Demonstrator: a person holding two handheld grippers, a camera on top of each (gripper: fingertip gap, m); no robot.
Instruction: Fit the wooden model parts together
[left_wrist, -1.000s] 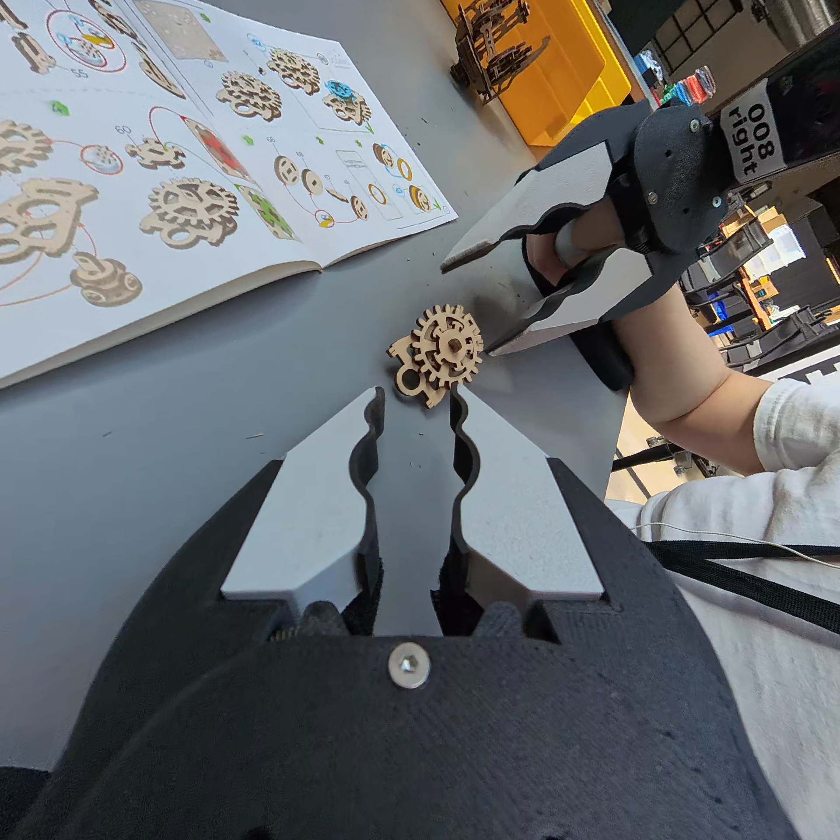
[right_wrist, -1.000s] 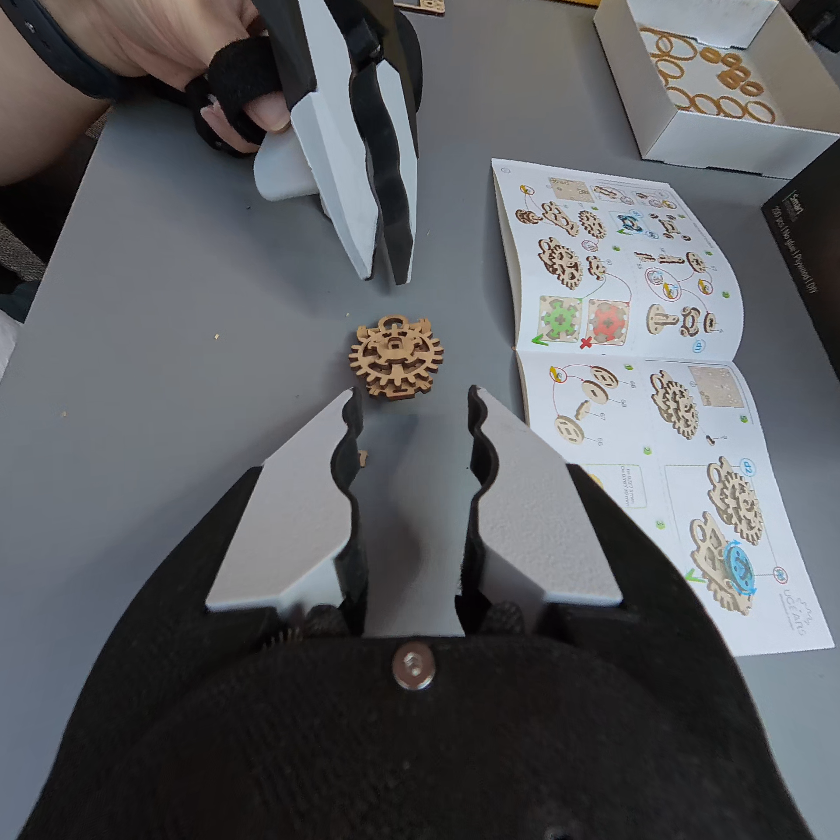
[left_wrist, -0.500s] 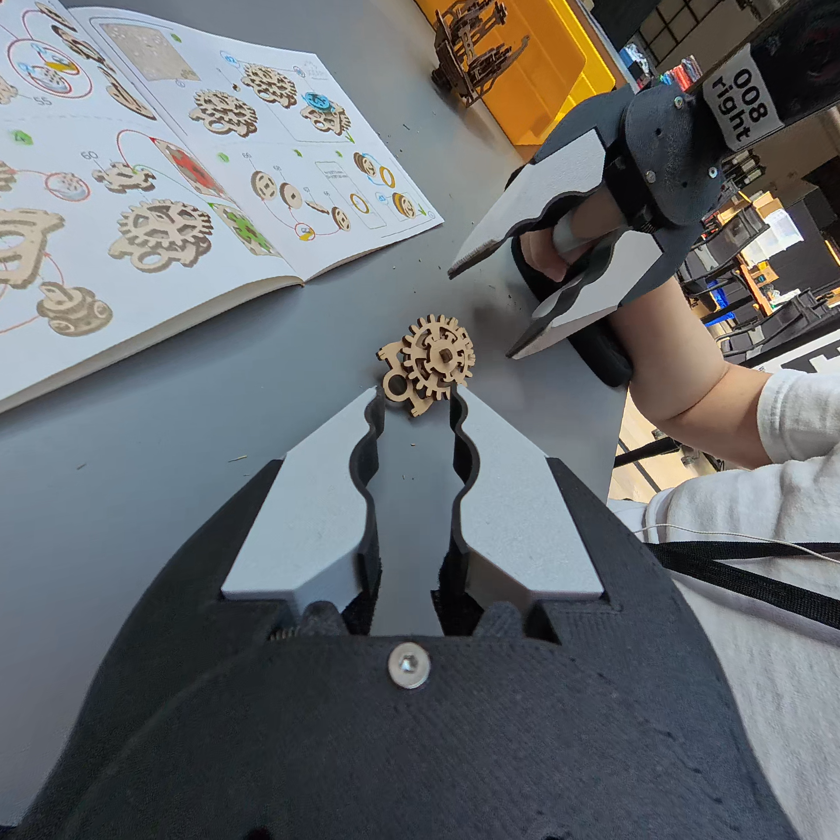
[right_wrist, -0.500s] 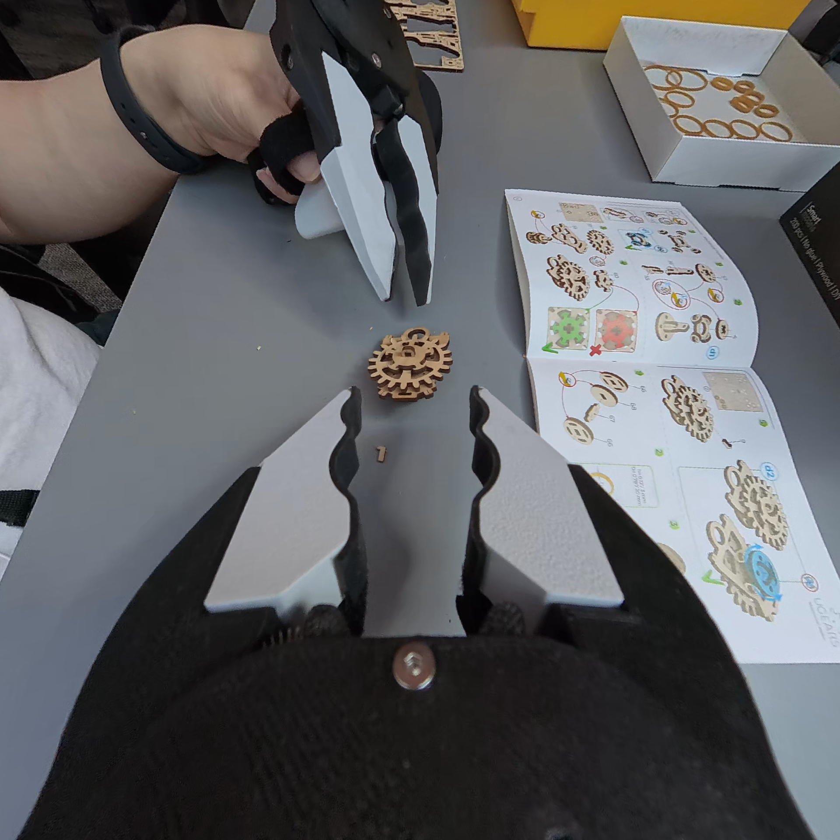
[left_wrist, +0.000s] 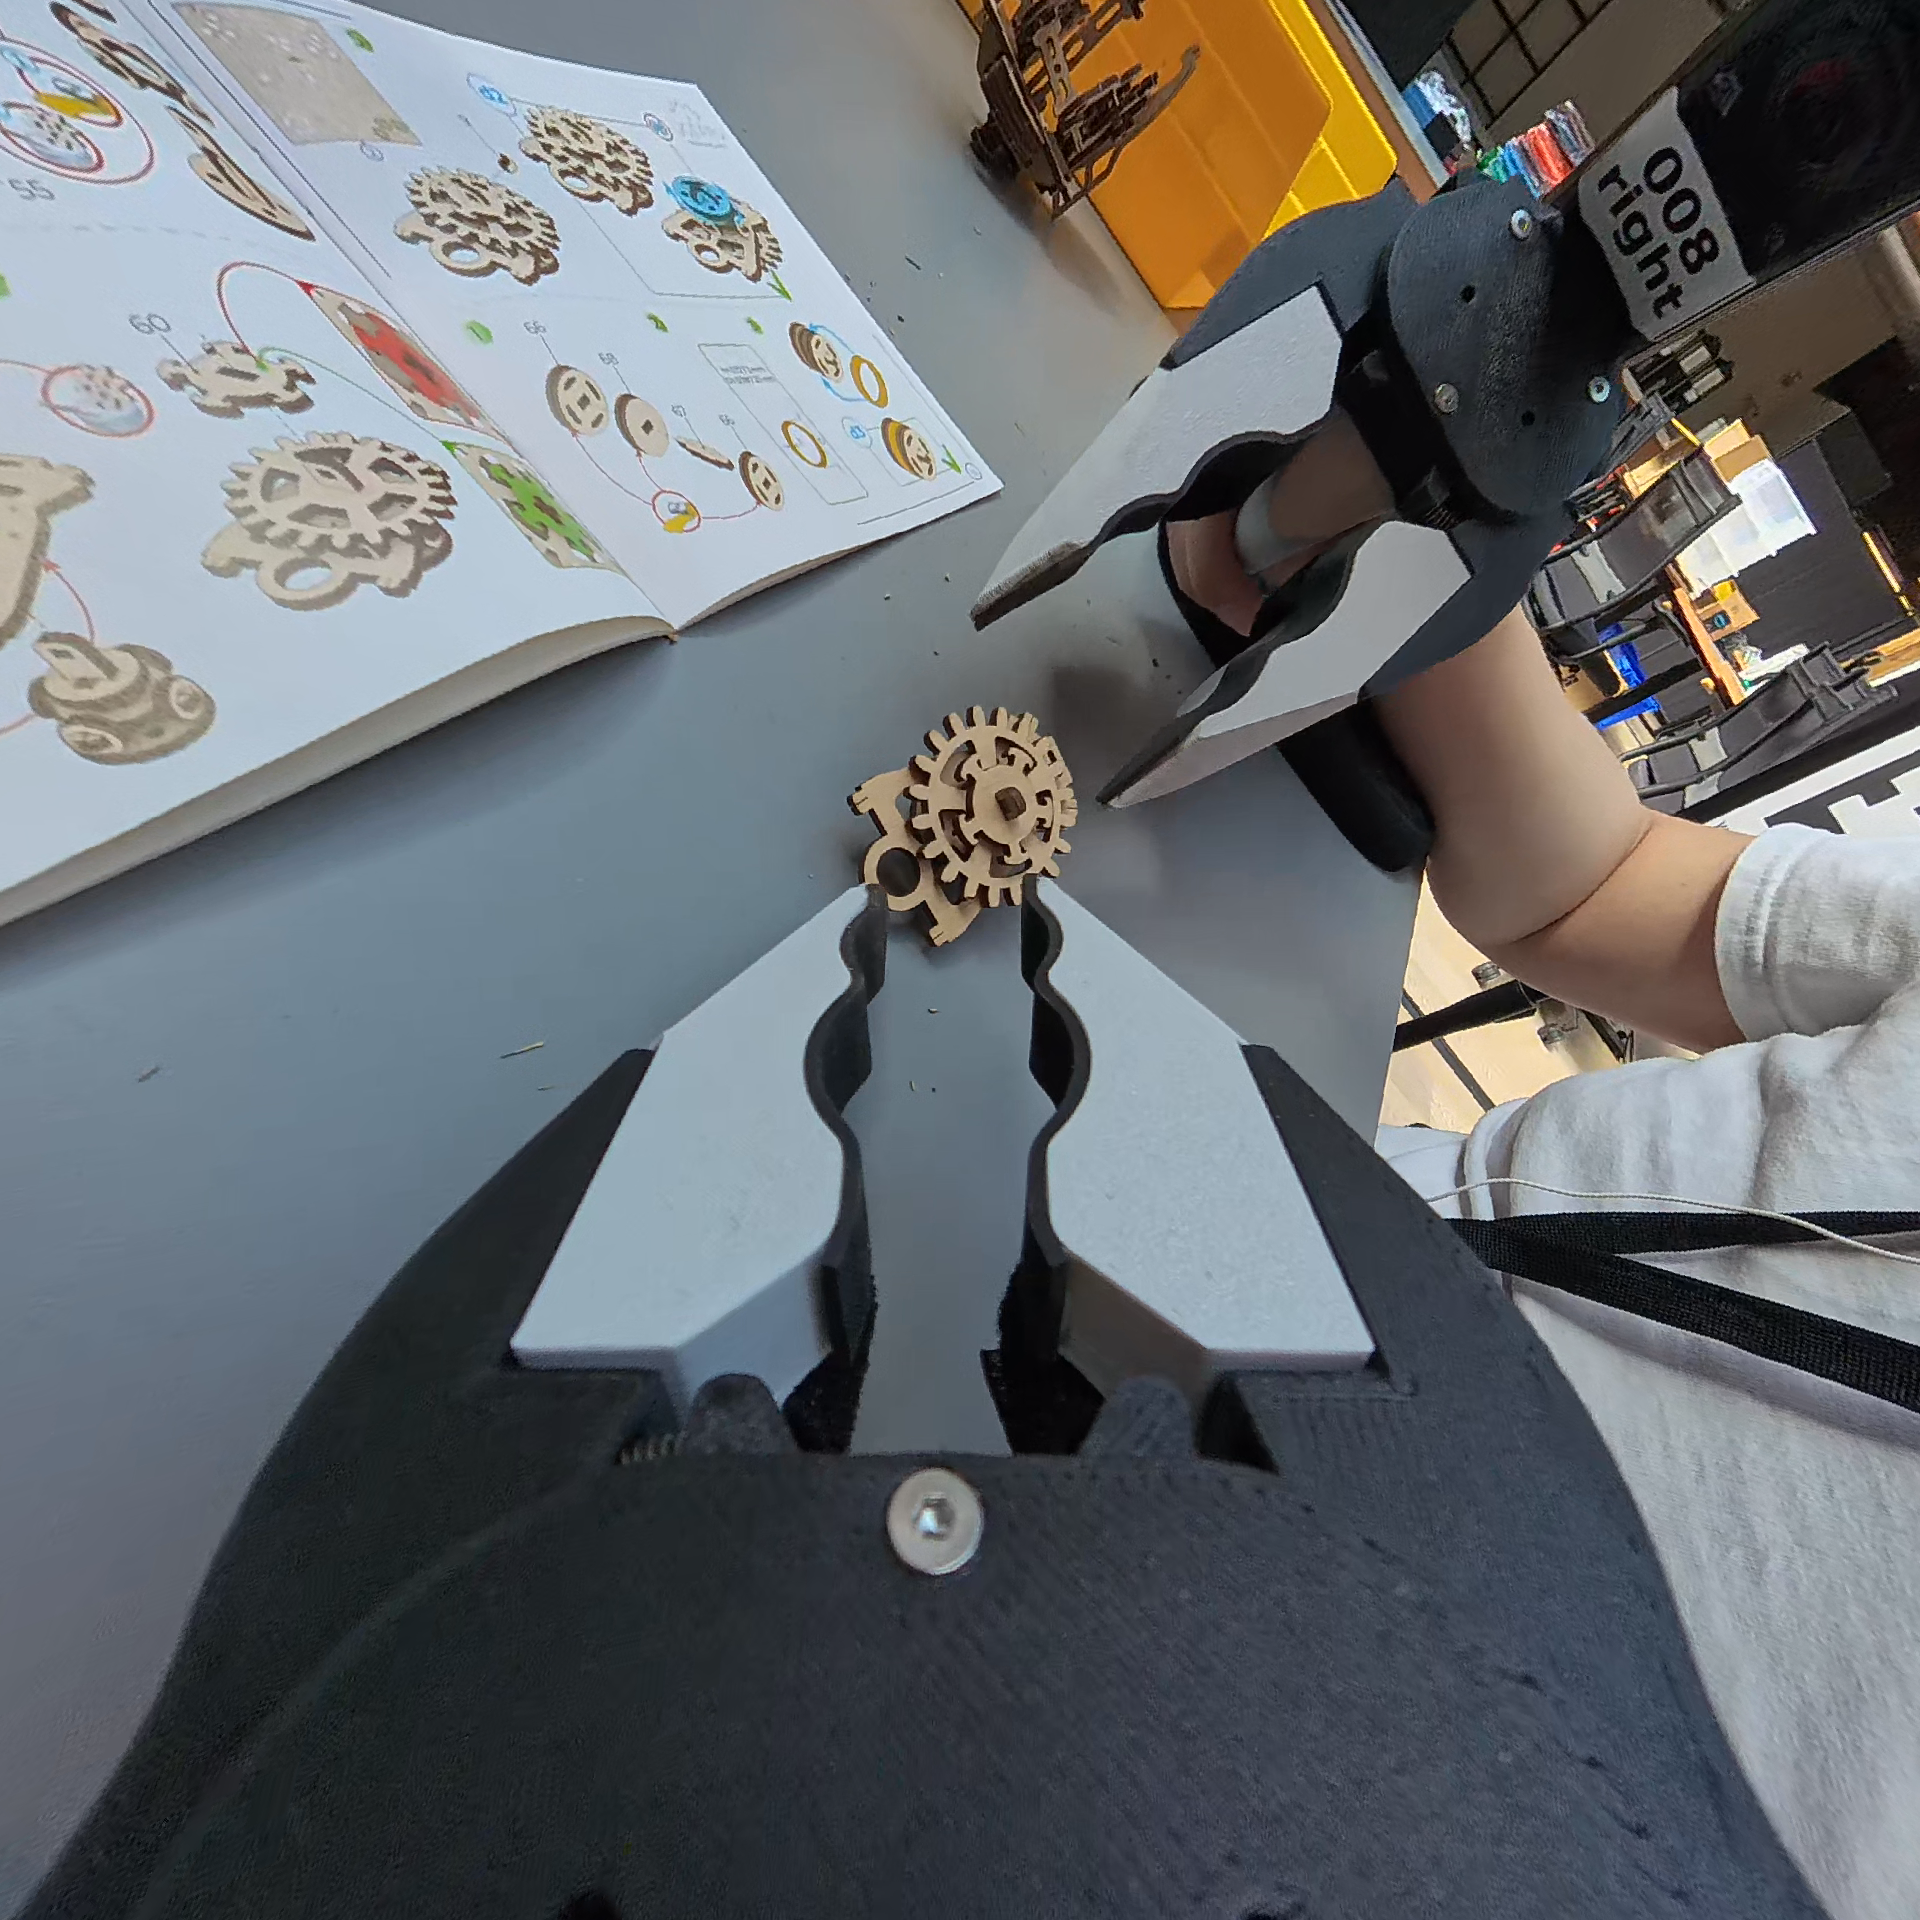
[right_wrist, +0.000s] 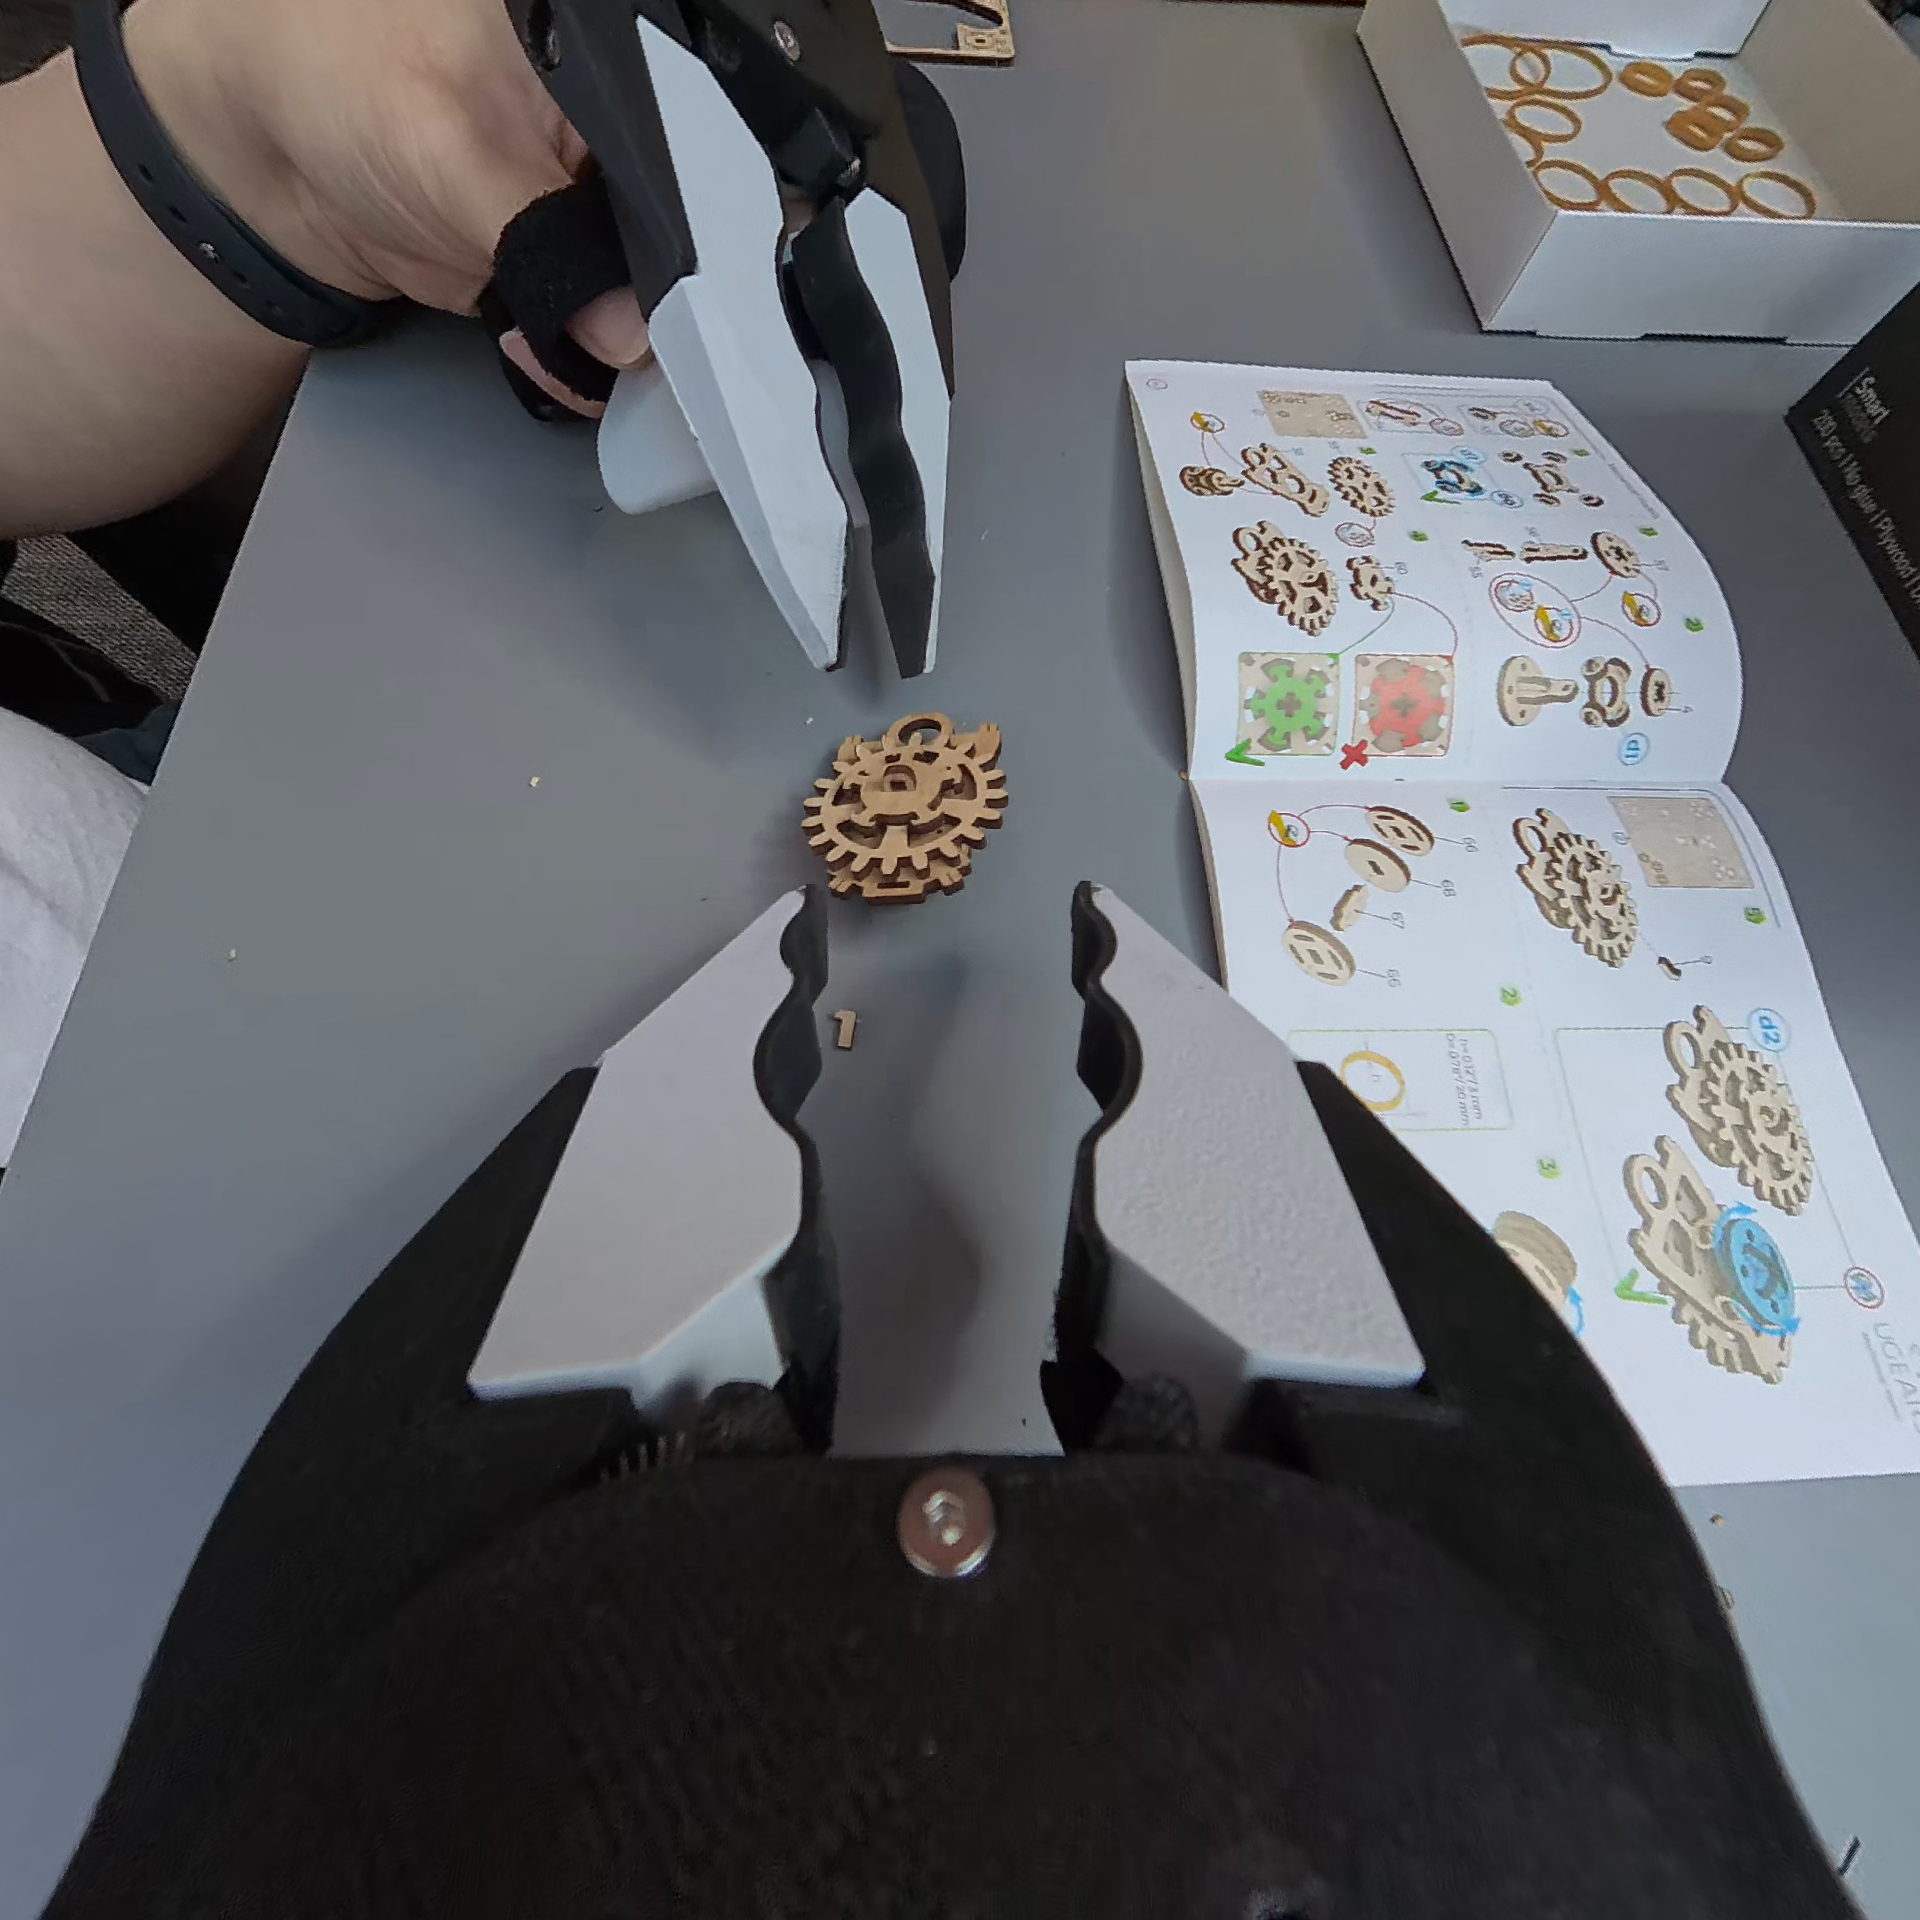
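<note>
A wooden gear assembly (left_wrist: 966, 816) of stacked cogs lies flat on the grey table (left_wrist: 416, 1039); it also shows in the right wrist view (right_wrist: 904, 805). My left gripper (left_wrist: 951, 902) is open, its tips right at the assembly's near edge, not closed on it. From the right wrist view the left gripper (right_wrist: 873, 665) hangs just beyond the assembly. My right gripper (right_wrist: 945, 891) is open and empty, its tips just short of the assembly. It shows in the left wrist view (left_wrist: 1042, 710) to the right of the gears. A tiny wooden pin (right_wrist: 846, 1029) lies between the right fingers.
An open instruction booklet (right_wrist: 1455, 883) lies right of the gears, and shows at the upper left in the left wrist view (left_wrist: 364, 364). A white box of wooden rings (right_wrist: 1662, 208), a black box (right_wrist: 1870, 468), a yellow bin (left_wrist: 1226, 135) and a dark wooden model (left_wrist: 1060, 104) stand farther off. The table edge (left_wrist: 1392, 987) is close. Across from one pair of fingers to the other is roughly 6 cm.
My left gripper has moved forward until its tips reach the gear assembly. My right gripper has drawn back a little, uncovering the small pin. The assembly has not moved.
</note>
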